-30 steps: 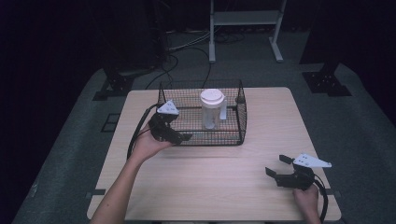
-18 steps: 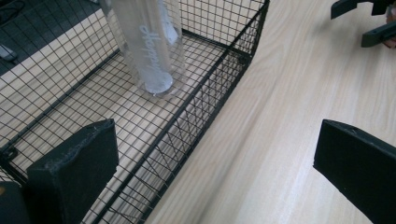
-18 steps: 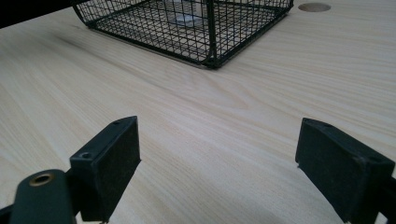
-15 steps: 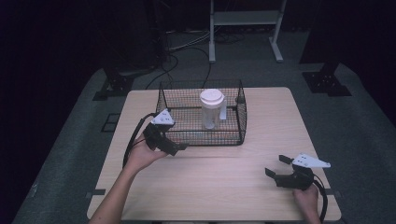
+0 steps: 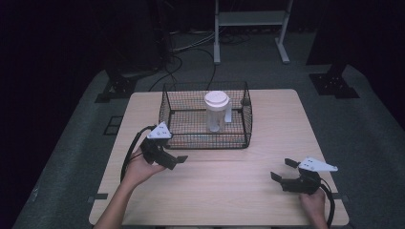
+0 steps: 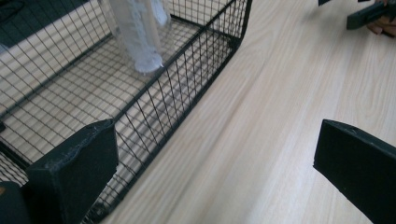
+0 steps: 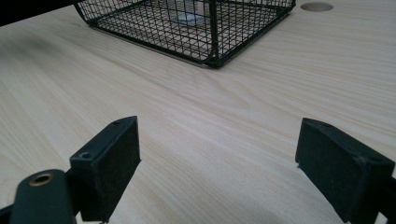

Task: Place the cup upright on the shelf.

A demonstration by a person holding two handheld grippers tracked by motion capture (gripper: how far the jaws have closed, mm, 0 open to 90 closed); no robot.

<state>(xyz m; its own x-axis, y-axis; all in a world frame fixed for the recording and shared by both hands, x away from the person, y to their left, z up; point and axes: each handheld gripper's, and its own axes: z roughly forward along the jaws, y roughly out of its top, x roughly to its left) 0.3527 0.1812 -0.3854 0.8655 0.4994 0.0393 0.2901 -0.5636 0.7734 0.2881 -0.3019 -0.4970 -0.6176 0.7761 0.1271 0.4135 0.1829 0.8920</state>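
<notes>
step: judging by the layout, jug is in the basket and the left gripper is backing clear or lining up again at the basket's near-left corner
jug (image 5: 216, 111): upright inside the wire basket (image 5: 206, 140), centre of the high view, white lid on, handle facing frame right; clear body at the upper left of the left gripper view (image 6: 138, 35)
basket: upper middle of the surface (image 5: 224, 191), resting flat
left gripper (image 5: 175, 161): lower left of centre in the high view, just outside the basket's near wall, fingers (image 6: 77, 168) apart and holding nothing
right gripper (image 5: 282, 171): lower right of the high view, well apart from the basket, low over the wood, fingers (image 7: 109, 161) apart, empty
how to do it well: if reaching for the jug, go in over the top rim, not through the mesh; keep the left fingers wide until they straddle the body below the lid
risk: near finger sits close to the mesh, could snag the wire and drag the basket
right side: leave parked, or use it to steady the basket's right wall
</notes>
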